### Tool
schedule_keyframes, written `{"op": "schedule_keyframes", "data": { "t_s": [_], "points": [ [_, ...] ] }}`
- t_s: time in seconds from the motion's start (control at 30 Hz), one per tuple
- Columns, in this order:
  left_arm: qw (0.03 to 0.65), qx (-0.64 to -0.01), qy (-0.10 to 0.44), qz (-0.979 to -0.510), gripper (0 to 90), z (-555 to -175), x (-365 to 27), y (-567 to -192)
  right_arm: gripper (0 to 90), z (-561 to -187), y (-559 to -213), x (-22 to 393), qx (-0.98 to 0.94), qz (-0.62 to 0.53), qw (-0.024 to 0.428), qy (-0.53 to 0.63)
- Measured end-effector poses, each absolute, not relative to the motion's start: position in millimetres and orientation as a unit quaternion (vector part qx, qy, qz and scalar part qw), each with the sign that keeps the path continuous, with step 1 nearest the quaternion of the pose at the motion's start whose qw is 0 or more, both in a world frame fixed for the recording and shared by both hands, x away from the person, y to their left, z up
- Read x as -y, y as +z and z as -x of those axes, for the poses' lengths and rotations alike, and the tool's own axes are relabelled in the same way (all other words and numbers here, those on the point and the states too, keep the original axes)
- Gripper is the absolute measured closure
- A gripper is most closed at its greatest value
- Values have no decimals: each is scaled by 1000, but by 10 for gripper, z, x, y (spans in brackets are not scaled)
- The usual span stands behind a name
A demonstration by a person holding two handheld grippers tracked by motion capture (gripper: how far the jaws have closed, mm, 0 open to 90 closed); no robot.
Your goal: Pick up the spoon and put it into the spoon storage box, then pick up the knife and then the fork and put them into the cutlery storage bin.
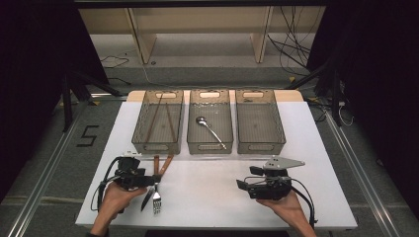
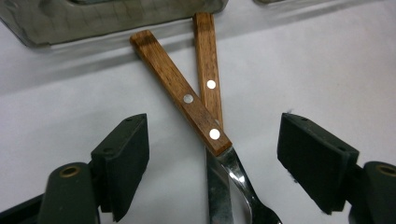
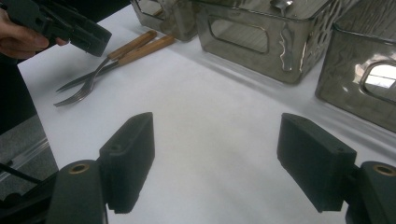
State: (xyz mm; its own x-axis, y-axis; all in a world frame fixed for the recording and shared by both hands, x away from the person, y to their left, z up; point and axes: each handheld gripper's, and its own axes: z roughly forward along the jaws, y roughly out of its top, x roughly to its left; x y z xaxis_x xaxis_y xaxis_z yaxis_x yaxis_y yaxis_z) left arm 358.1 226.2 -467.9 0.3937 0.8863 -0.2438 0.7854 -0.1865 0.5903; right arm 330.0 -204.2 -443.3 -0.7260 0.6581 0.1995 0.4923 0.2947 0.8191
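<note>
Lower left of the high view: left gripper (image 1: 148, 178) hovering over a wooden-handled steel fork (image 1: 157, 197) and wooden-handled steel knife (image 1: 147, 196), handles crossed between wide-spread jaws, neither pad touching, nothing gripped. Lower right: right gripper (image 1: 243, 184), jaws wide, empty, over bare white table (image 1: 207, 192). Farther up: three smoky translucent plastic bins (image 1: 258, 129).

Three bins are sitting side by side along the far part of the surface (image 1: 207, 197): the left bin (image 1: 159, 123), the middle bin (image 1: 210, 122) with a spoon (image 1: 210, 129) lying in it, and the right bin (image 1: 259, 122). Just in front of the left bin, a fork (image 1: 157, 190) and a knife (image 1: 149, 190) are lying crossed on the surface, fork on top, handle ends pointing toward the bins.
</note>
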Motion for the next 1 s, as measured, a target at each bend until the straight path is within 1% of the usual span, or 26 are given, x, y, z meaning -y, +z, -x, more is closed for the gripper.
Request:
{"op": "schedule_keyframes", "data": {
  "t_s": [0.33,0.63,0.83,1.0],
  "points": [
    [310,-540,62,-780,281,-3632,-2239,-4688,265,-3191,-4528,2154,-793,-374,88,474],
    [303,-545,61,-779,298,-3685,-2226,-4698,258,-3134,-4582,2187,-793,-377,85,470],
    [304,-549,59,-776,346,-3732,-2232,-4684,259,-3106,-4604,2197,-795,-380,82,466],
    [302,-554,54,-774,410,-3763,-2226,-4698,259,-3097,-4614,2178,-798,-378,82,462]
  ]
}}
